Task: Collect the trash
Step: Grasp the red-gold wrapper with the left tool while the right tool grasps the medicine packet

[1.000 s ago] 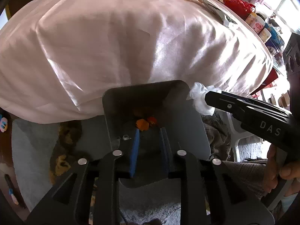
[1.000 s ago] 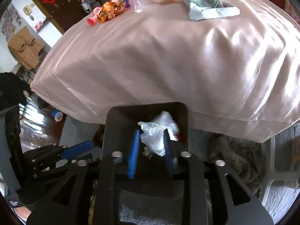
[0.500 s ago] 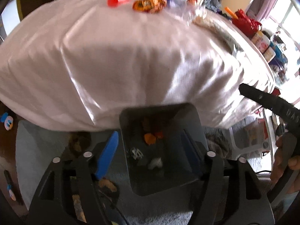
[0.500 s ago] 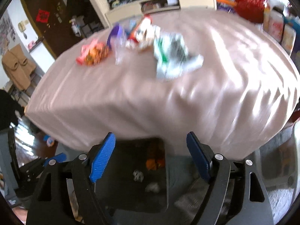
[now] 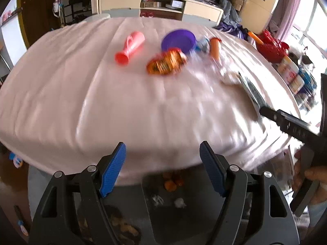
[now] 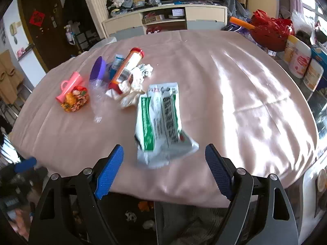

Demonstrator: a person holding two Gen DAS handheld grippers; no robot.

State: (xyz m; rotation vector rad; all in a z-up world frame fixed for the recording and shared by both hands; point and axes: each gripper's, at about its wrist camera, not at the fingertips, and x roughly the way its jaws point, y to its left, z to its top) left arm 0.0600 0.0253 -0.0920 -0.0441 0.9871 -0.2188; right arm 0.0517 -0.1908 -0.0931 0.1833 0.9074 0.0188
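Observation:
Trash lies on a pink-clothed table: a white-and-green wrapper, crumpled white paper, clear plastic film and an orange snack wrapper, which the left wrist view shows too. A dark bin with a few scraps stands below the table's near edge. My right gripper is open and empty, just short of the white-and-green wrapper. My left gripper is open and empty over the table edge above the bin.
A pink cup, a purple lid, an orange-capped tube and a small blue item lie among the trash. Red baskets and canisters stand off the table's right side. A cabinet stands behind.
The right gripper let a crumpled white plastic piece go into the bin and opened. The left gripper opened too. Both rose from the bin to table height.

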